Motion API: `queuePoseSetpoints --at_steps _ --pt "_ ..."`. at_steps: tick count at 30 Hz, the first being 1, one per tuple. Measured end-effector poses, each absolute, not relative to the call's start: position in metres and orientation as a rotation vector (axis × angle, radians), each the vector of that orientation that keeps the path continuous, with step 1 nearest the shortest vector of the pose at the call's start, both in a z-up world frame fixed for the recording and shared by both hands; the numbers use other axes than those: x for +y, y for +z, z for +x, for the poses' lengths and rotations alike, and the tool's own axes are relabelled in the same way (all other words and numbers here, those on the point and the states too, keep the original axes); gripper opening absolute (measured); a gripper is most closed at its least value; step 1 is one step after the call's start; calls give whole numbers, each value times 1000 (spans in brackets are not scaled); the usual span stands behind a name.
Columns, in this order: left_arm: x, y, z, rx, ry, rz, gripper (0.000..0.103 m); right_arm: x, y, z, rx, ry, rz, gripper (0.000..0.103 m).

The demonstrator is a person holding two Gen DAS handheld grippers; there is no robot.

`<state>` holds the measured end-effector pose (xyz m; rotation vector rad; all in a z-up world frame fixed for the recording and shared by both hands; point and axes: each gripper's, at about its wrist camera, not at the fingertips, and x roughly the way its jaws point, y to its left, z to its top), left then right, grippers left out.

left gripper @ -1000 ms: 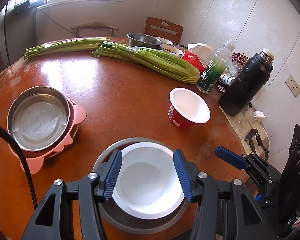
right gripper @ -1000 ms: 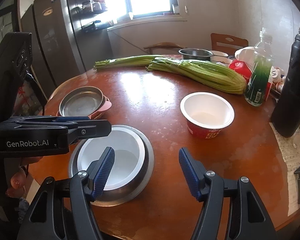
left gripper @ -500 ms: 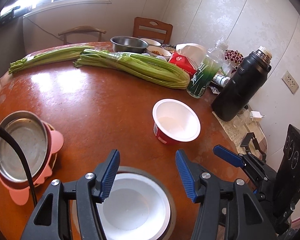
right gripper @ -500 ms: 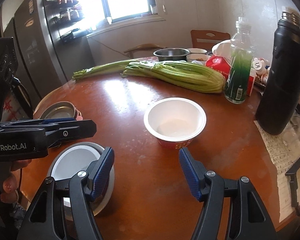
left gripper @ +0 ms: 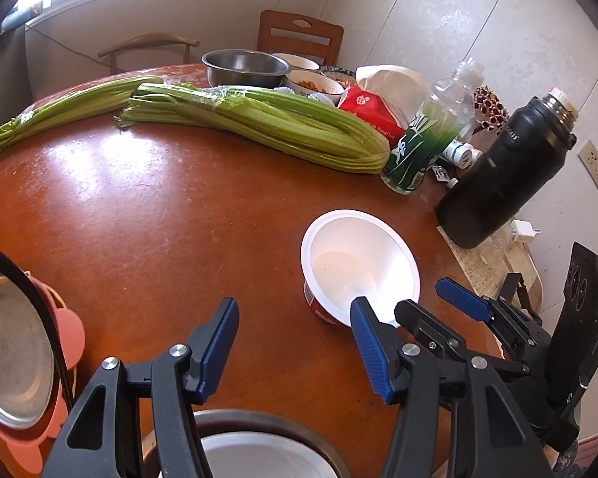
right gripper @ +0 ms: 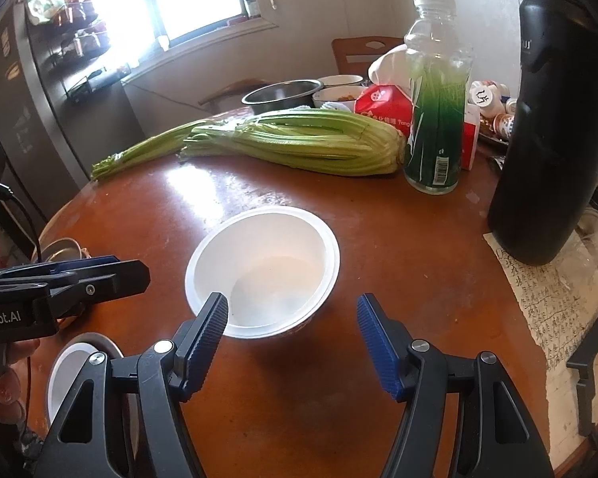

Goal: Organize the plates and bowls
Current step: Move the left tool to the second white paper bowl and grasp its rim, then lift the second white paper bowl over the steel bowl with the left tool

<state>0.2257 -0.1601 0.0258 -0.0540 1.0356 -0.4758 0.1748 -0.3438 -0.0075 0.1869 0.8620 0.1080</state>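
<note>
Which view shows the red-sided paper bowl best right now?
The right wrist view: the paper bowl sits whole and central, just ahead of the open right gripper. In the left wrist view, a left gripper finger covers its near rim.

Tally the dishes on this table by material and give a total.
Steel: 3: plate on pink mat, plate under white bowl, far bowl.
White: 4: near bowl, red-sided cup bowl, two far bowls.
Total: 7

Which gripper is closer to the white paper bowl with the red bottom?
Right. The right gripper has the paper bowl just ahead, one fingertip overlapping its near rim. The left gripper sits off to the bowl's side.
</note>
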Motion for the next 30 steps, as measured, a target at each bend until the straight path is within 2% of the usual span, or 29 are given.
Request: queuePoseSetpoints --at_steps 30 --pt "-174 -8 265 1126 -503 -98 58 -309 -32 205 928 242 169 69"
